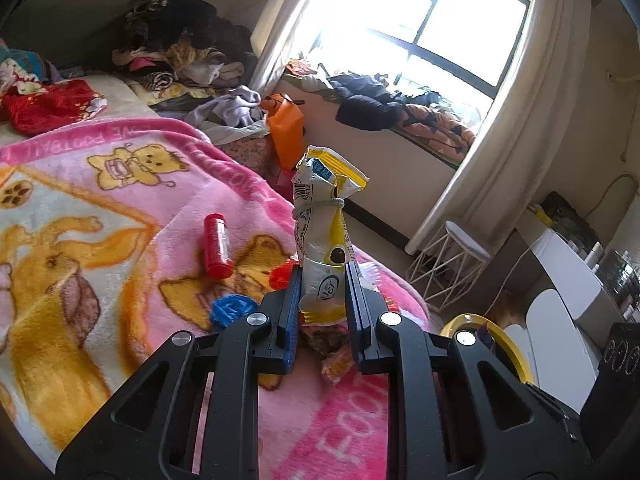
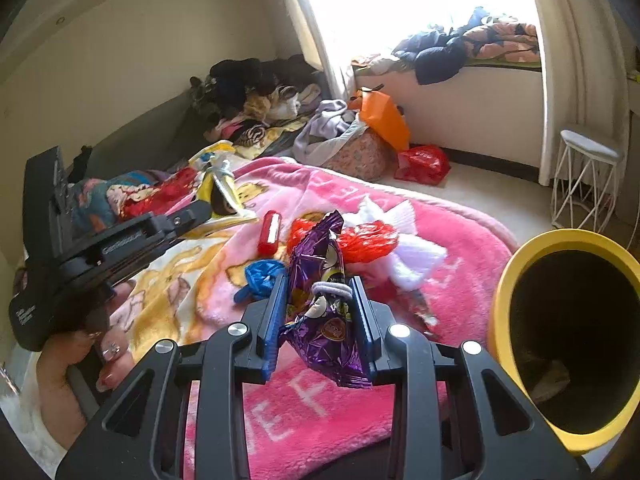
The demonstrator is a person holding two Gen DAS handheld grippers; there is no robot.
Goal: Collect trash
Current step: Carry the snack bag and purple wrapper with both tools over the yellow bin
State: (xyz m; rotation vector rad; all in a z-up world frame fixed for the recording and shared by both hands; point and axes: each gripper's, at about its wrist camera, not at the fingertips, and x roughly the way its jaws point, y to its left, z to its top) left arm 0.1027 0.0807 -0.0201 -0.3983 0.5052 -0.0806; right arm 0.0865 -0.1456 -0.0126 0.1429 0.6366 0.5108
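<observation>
A pink cartoon-bear blanket (image 2: pixel 452 248) covers the bed. Beyond it lie heaped clothes (image 2: pixel 256 92); an orange bag (image 2: pixel 384 118) sits past its far edge, a white wire stool (image 2: pixel 586 178) off its right side.

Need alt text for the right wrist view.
The right gripper holds a purple snack wrapper in its jaws above a pink blanket strewn with trash, with a yellow bin open at right.

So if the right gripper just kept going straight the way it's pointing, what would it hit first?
Probably the red crumpled wrapper on the pink blanket, just past the purple snack bag the right gripper holds. Depth is uncertain; the blanket itself could come first.
</observation>
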